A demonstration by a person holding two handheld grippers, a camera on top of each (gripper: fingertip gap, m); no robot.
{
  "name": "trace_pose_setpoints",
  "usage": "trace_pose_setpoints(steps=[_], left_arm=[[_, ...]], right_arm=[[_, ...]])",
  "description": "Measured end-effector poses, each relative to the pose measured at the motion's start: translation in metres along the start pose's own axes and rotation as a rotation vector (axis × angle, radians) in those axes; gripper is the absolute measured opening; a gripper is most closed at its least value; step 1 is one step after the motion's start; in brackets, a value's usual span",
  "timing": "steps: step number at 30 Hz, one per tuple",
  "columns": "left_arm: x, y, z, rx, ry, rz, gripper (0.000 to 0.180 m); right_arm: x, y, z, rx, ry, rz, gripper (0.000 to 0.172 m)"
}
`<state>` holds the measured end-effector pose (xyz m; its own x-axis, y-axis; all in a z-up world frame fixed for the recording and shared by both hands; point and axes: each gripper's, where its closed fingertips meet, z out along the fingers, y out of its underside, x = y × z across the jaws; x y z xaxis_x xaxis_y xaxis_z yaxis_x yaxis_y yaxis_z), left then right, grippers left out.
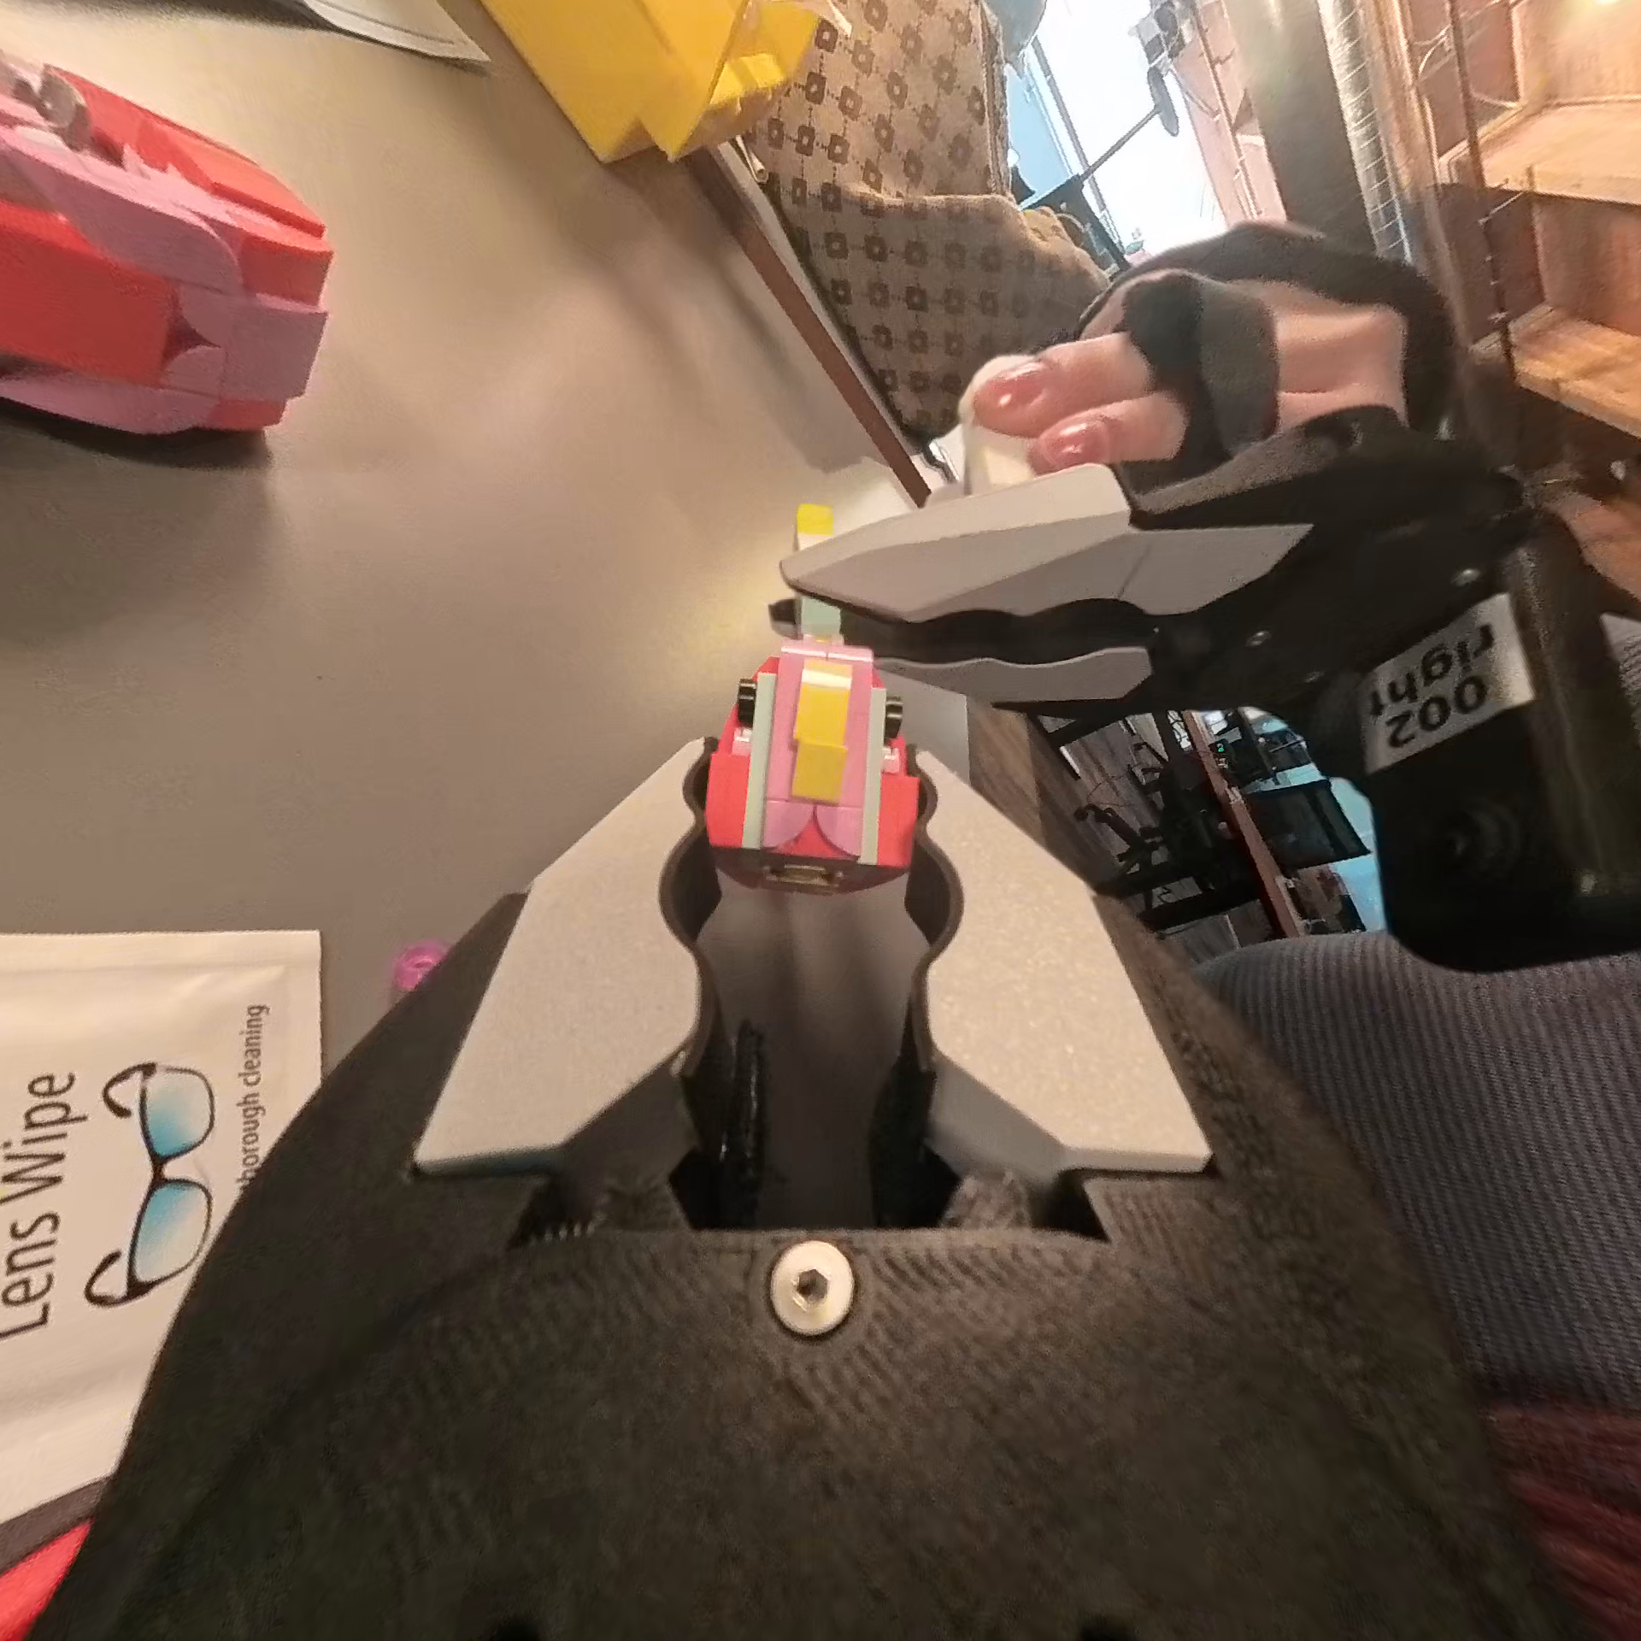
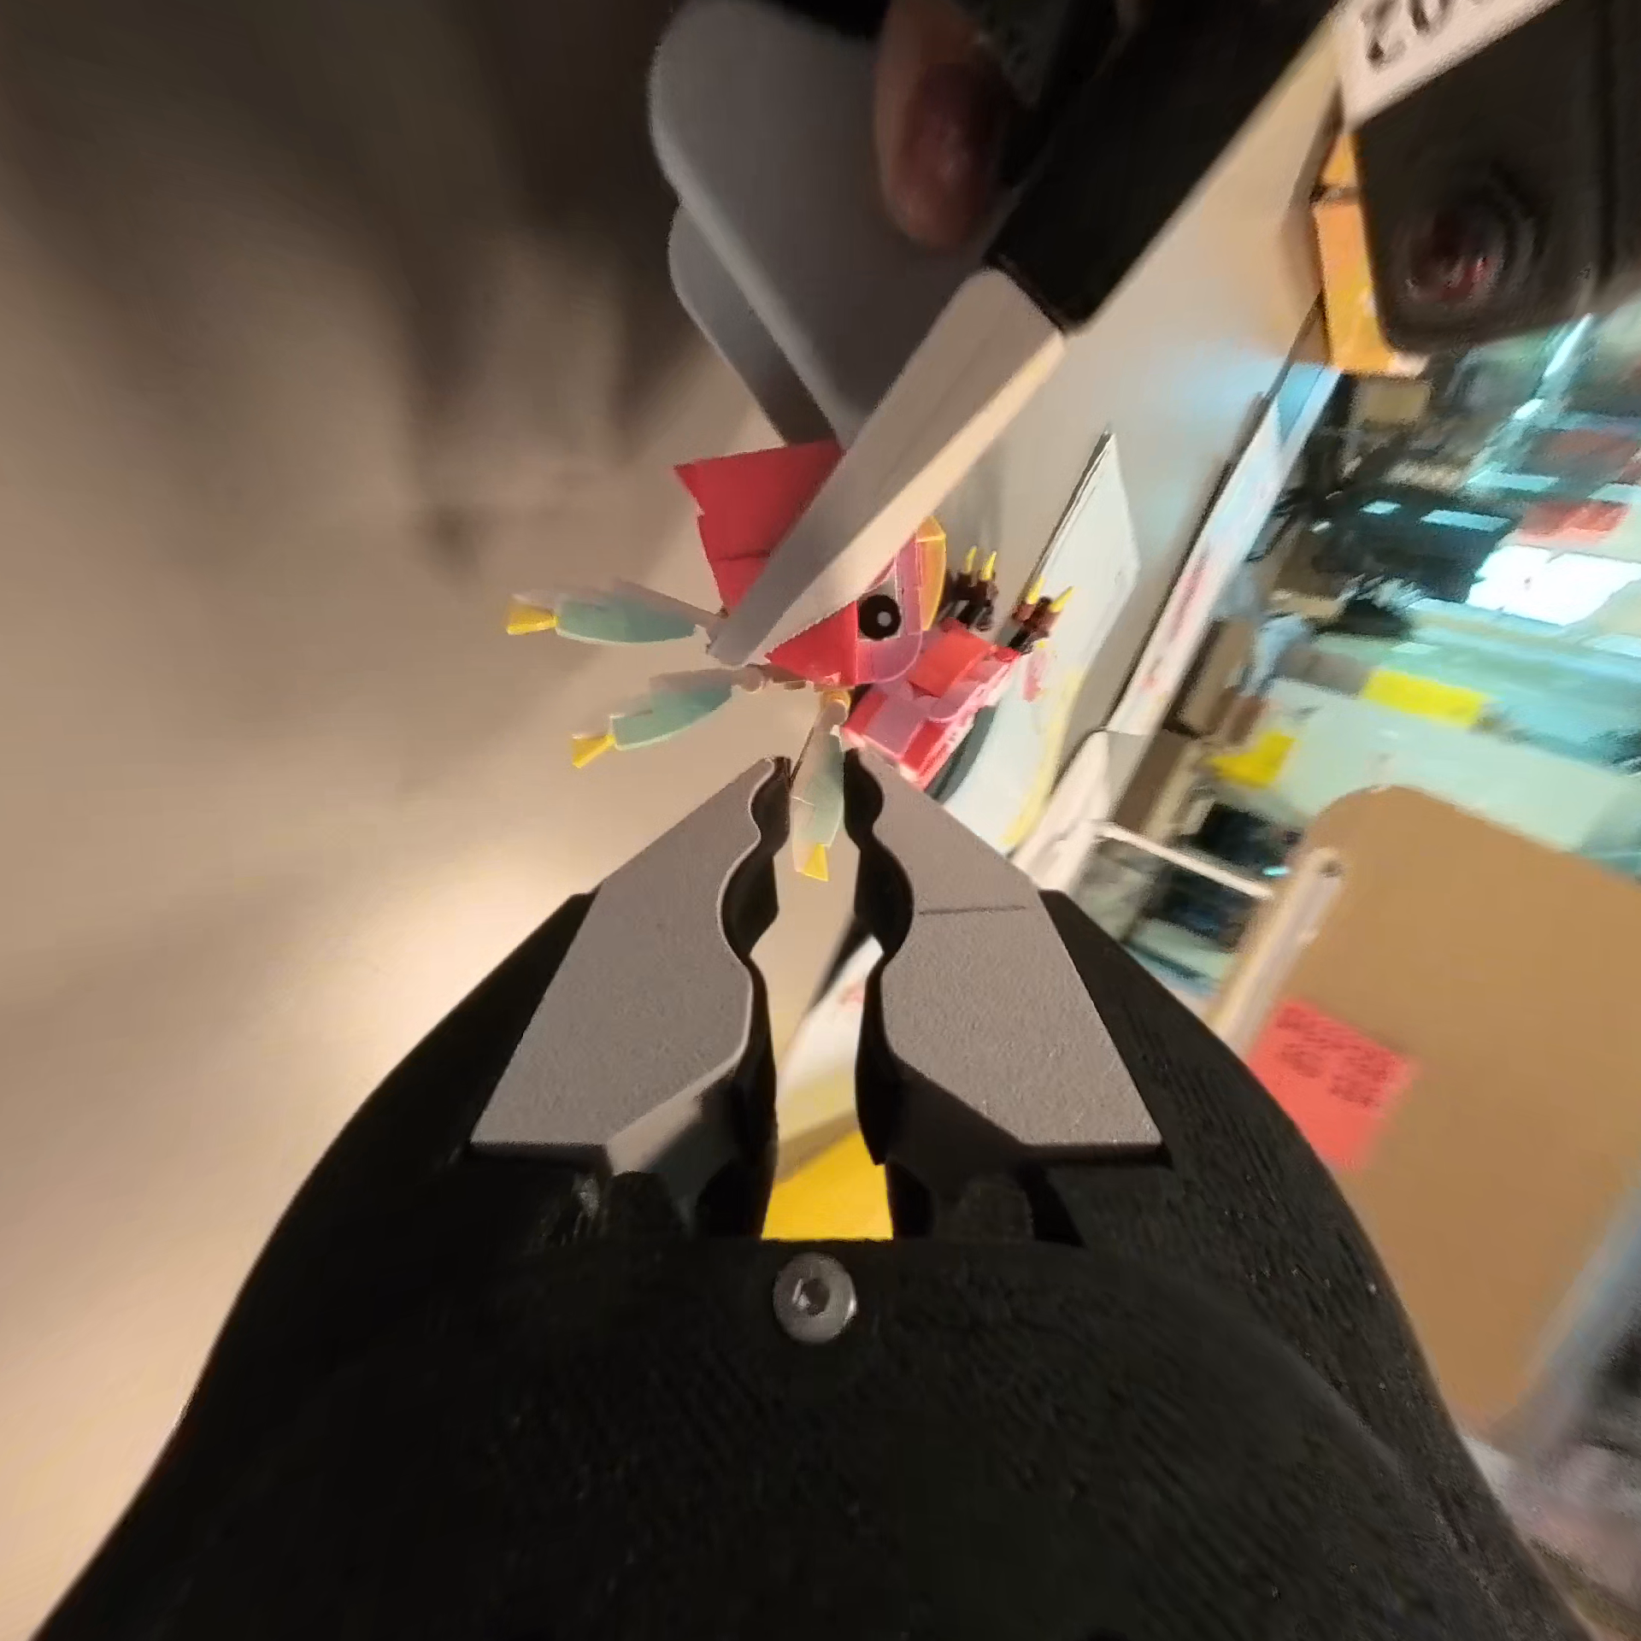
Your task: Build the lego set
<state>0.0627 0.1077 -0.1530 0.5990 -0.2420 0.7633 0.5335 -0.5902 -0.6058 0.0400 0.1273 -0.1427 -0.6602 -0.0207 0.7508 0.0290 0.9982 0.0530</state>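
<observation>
While the left gripper [image 1: 810,799] clamps its jaws on the red and pink body of a brick-built bird [image 1: 810,781], pads pressing both flanks, the right gripper [image 2: 815,781] has its jaws nearly closed on one of the bird's pale teal tail feathers [image 2: 819,812]. Held clear of the grey tabletop [image 1: 497,497], the bird hangs in the air between the two tools.

From the right wrist view, the left gripper's grey finger [image 2: 852,524] crosses in front of the bird and covers much of its head; two more teal feathers with yellow tips [image 2: 622,622] fan out to the left. A gloved hand [image 1: 1243,355] on the right gripper shows at the right of the left wrist view.

On the tabletop lie a larger red and pink brick model [image 1: 151,293] at far left, cut off by the edge, a yellow box [image 1: 657,62] at the far side, a white sachet [image 1: 133,1154] printed with writing and a drawing of spectacles at near left, and a small magenta piece [image 1: 419,963] half hidden behind the left gripper. A white label with writing [image 1: 1430,684] sits on the right gripper's body. Everything beyond the bird in the right wrist view is blurred.
</observation>
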Motion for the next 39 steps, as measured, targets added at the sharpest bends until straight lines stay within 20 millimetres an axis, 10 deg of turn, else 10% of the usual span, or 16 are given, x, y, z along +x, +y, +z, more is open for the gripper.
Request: trace_pose_setpoints(steps=[5, 17, 25, 31, 39], left_arm=[[-0.001, 0.007, 0.004, -0.039, -0.048, 0.071, 0.038], [0.001, -0.020, -0.007, 0.145, -0.055, 0.120, 0.038], [0.008, -0.059, -0.044, 0.444, 0.016, 0.108, 0.039], [0.015, -0.054, -0.037, 0.407, 0.067, 0.111, 0.039], [0.024, -0.055, -0.039, 0.438, 0.164, 0.091, 0.038]], right_arm=[[0.003, -0.002, -0.002, -0.019, 0.058, -0.201, 0.007], [0.030, -0.001, -0.002, 0.030, 0.128, 0.018, 0.010], [0.066, 0.017, -0.035, 0.355, 0.158, 0.768, 0.058], [0.049, -0.017, -0.040, 0.377, 0.077, 0.592, 0.094], [0.062, -0.012, -0.020, 0.256, 0.146, 0.620, 0.108]])
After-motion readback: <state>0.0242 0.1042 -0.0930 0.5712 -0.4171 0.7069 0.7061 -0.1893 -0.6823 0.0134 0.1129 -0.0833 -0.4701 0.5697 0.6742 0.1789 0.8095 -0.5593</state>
